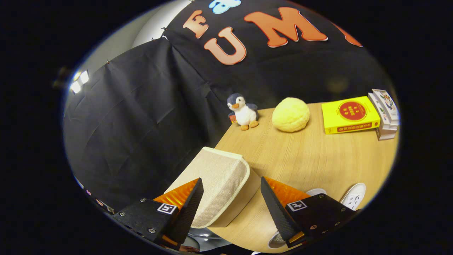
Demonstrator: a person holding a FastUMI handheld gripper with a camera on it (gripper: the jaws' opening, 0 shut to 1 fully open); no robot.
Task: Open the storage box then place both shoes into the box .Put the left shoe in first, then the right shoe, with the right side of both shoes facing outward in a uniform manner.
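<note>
- Between my fingers: one beige box [216, 184], lid raised; my gripper [231, 198] is spread wide, grasping nothing.
- Beside my right finger: two white shoes [354, 196] on the table [311, 159].
- Farther off: one penguin [243, 111], one yellow ball [291, 114].
- Farthest: one yellow book [349, 114], one stack of small boxes [385, 113].

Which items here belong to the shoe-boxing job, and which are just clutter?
Job: box, lid between the open tool's fingers; white shoes beside the right finger.
Clutter: penguin, yellow ball, yellow book, white boxes, all beyond on the table.
</note>
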